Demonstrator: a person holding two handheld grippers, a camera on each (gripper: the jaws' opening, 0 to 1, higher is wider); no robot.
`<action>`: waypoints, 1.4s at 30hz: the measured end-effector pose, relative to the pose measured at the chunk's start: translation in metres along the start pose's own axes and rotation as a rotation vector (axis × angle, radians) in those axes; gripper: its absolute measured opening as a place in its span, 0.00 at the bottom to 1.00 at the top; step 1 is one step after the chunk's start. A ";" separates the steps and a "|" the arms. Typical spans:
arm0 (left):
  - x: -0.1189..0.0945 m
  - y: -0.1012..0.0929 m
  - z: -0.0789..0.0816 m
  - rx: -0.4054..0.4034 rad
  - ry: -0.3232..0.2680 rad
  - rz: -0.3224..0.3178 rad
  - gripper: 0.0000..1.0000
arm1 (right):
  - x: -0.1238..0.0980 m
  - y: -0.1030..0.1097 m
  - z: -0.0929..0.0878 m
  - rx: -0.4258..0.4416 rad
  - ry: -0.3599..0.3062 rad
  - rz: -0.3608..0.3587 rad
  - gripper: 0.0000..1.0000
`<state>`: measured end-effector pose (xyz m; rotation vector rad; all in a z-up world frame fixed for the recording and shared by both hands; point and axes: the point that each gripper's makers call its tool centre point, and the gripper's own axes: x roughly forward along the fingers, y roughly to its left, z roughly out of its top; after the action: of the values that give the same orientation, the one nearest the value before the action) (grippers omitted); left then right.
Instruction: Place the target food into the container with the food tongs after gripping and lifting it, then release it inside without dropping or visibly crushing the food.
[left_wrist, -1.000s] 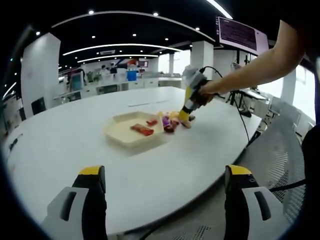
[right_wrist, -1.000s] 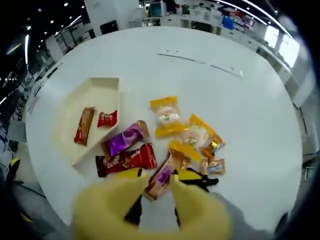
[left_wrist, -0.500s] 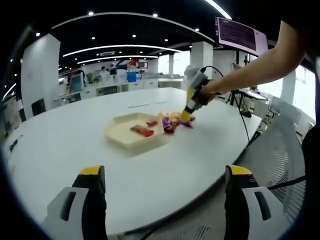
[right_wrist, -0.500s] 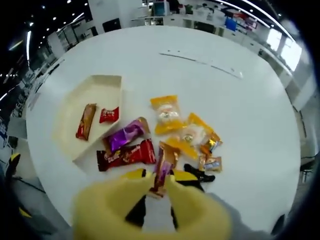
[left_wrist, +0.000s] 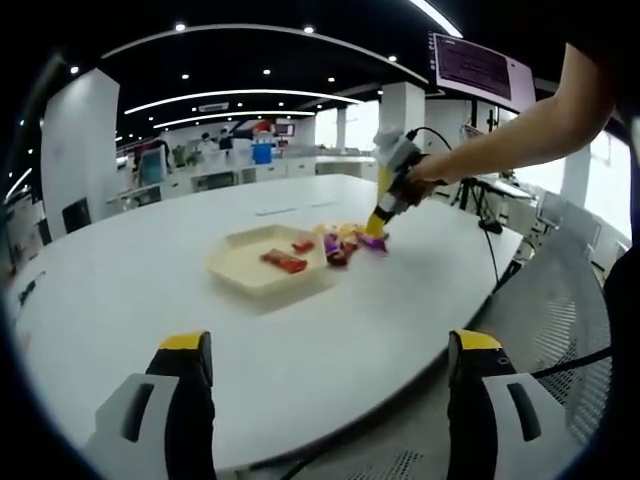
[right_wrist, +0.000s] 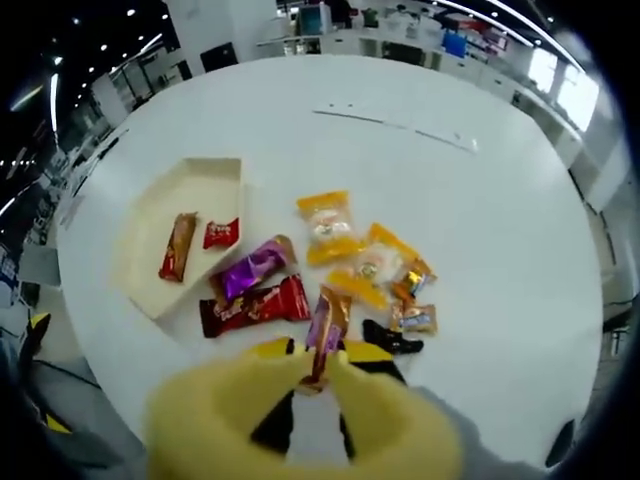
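With the right gripper (right_wrist: 318, 372) pinching a brown-purple wrapped snack bar (right_wrist: 325, 330) aloft, carry and release into the cream hexagonal tray (right_wrist: 150, 262) remain; left gripper (left_wrist: 320, 400) spread, idle.

Bright ceiling lights, blurred fisheye edges

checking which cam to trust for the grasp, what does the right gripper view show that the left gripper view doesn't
Right gripper view: the right tool shut on a brown-purple snack bar, held above the pile, each wrapper distinct, such as the yellow packet.

Left gripper view: the left tool open and idle near the table edge, plus a person's arm.

Both: the white table, the cream tray holding two red snacks, and the pile beside it.
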<state>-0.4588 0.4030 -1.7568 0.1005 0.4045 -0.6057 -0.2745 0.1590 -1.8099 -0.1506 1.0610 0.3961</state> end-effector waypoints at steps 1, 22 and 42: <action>0.000 0.000 0.000 0.000 0.000 0.000 0.94 | 0.000 0.000 0.000 0.000 0.000 0.000 0.16; 0.000 0.000 0.000 -0.006 0.004 -0.001 0.93 | 0.022 -0.004 -0.017 -0.081 0.024 -0.039 0.27; 0.000 0.000 -0.002 -0.016 0.010 -0.008 0.98 | 0.009 -0.002 -0.012 -0.033 0.025 -0.028 0.22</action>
<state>-0.4594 0.4027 -1.7583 0.0866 0.4199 -0.6098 -0.2791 0.1556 -1.8235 -0.1999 1.0763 0.3875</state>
